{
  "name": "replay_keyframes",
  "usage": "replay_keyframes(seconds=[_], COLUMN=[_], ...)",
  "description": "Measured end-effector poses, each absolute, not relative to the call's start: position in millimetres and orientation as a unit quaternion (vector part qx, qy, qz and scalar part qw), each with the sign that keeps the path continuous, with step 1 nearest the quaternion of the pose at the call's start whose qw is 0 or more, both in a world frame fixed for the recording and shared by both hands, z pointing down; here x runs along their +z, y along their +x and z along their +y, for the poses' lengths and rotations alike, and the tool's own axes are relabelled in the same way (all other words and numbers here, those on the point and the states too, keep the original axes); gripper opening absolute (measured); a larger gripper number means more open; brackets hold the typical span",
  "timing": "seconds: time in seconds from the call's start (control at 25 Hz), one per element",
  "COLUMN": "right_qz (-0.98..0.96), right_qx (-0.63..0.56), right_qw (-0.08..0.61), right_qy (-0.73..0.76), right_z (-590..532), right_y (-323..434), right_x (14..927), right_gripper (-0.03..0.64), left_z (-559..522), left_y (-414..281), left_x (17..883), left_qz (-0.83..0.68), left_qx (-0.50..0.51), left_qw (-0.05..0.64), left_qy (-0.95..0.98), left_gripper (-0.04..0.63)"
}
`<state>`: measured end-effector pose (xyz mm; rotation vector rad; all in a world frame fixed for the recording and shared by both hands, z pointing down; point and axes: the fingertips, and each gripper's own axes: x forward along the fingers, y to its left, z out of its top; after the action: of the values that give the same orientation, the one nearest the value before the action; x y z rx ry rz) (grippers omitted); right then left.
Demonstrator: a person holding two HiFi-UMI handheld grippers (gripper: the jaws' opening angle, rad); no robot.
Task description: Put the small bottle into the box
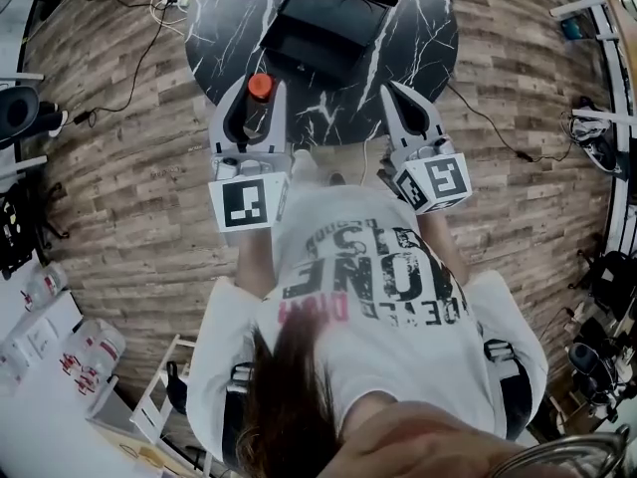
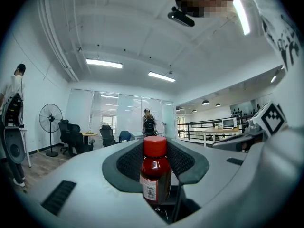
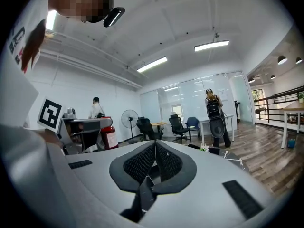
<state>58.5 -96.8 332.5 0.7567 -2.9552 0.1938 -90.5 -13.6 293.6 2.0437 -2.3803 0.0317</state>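
Below, a round black marble table (image 1: 418, 58) with white veins is seen on a wood-plank floor (image 1: 129, 187), and an open black box (image 1: 323, 23) is set toward its far side. Cables (image 1: 129, 28) are strewn over the floor to the left of the table. In the gripper views a white office with ceiling lights, a standing fan (image 2: 50, 122) and desk chairs is shown.

A bare stretch of marble is left between the box and the table's near edge, and open floor is found on both sides of the person. A white surface (image 1: 40, 366) crowded with small items is set at the lower left.

The small bottle (image 2: 155, 175) is clamped in the left gripper (image 2: 155, 163). The jaws are held partly apart, with the pads pressed on its dark body. It is held upright, red cap on top and barcode label facing the camera. In the head view the bottle is held above the near rim, short of the box. The right gripper (image 3: 154, 158) is closed pad to pad, with nothing held, and is raised beside the left one.
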Motion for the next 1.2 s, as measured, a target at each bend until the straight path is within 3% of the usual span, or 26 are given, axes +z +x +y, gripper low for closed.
replay_keyframes(seconds=[0.6,1.2], right_qz=[-0.951,-0.932], right_qx=[0.058,0.072], right_qw=[0.052,0.057], right_qy=[0.300,0.352], right_z=[-133.7,-149.5], right_y=[-1.2,-11.3], right_x=[335.1,346.8], right_gripper=[0.002,0.002], left_z=[-69.0,-96.9], left_y=[-156.2,-171.7], left_x=[302.9,319.7], left_qz=[-0.715,-0.679], left_qx=[0.000,-0.005], left_qw=[0.014,0.034], left_qy=[0.699,0.733], left_gripper=[0.144,0.144])
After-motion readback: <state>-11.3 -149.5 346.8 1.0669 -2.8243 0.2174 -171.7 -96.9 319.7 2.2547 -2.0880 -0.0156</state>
